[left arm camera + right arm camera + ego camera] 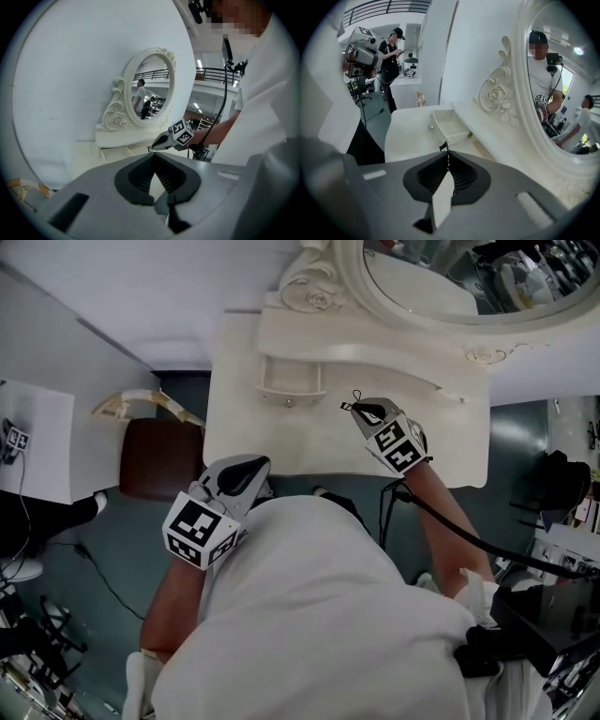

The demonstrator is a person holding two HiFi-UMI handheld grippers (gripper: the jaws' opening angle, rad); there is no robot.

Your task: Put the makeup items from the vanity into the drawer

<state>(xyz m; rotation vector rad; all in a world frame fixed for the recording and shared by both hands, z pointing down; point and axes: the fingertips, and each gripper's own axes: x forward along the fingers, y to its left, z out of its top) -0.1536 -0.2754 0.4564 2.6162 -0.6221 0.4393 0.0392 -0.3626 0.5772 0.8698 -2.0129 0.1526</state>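
The white vanity top [234,427] carries a small open drawer [291,381] under the mirror shelf. No makeup item shows on the top. In the right gripper view the visible part of the drawer [447,125] is bare white. My right gripper [359,410] hangs shut over the vanity, just right of the drawer, with a thin black loop at its tip. My left gripper [258,465] is shut and empty above the vanity's front left edge. The left gripper view looks past its own shut jaws [153,155] to the right gripper [157,145] and the drawer [115,152].
An oval mirror [450,277] in a carved frame stands behind the shelf. A brown stool [159,460] sits left of the vanity, beside a cream curved piece [141,401]. A white table [37,442] is at the far left. Black cables trail from the right arm.
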